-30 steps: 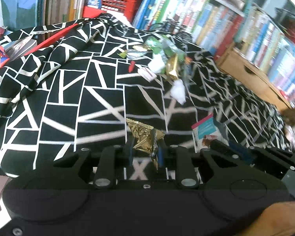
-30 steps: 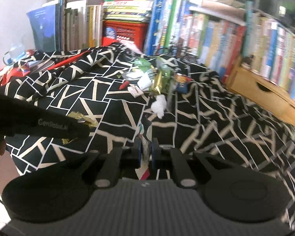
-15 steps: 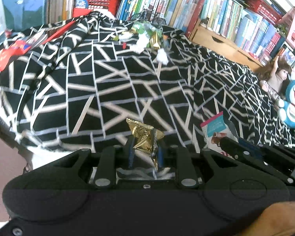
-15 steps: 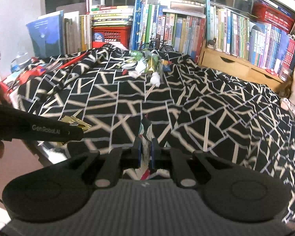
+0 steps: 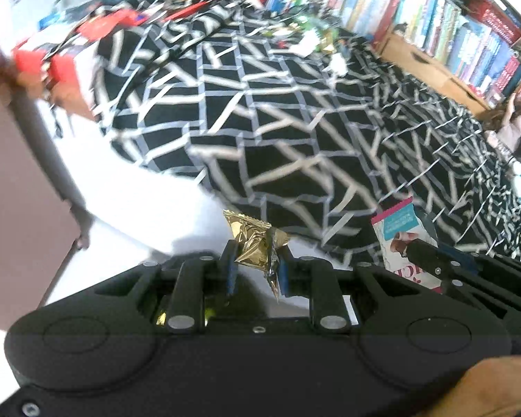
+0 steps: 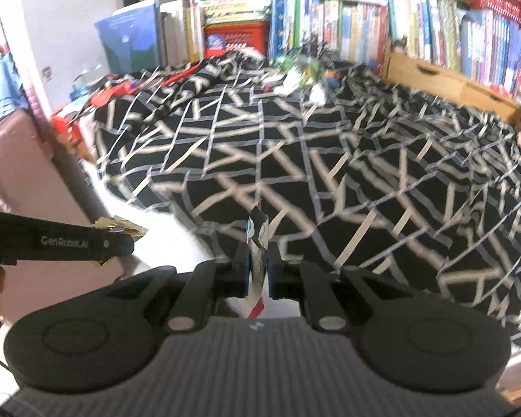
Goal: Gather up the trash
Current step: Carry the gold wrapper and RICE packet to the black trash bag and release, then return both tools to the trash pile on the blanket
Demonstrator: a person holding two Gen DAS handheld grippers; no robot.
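Left wrist view: the left tool is clenched on a crumpled gold wrapper, pinched low so most of the foil stands up above the pads. It looks feather-light, crinkly and slick — foil that will slip out of a loose pinch, so a hold across the bunched middle suits it better than one on a corner. To the right, the right tool grips a pink-and-teal packet, flat and thin, soft card or film by its look. Against the earlier frames the bed with its black-and-white cover has dropped back, and a white edge and pinkish floor now fill the lower left; the picture is smeared.

Right wrist view: the right tool is shut on the same packet, seen edge-on. The left tool shows at the left with gold foil poking past its tip. The litter pile near the bookshelf sits farther off than before — probably both hands are carrying their catch away from the bed.
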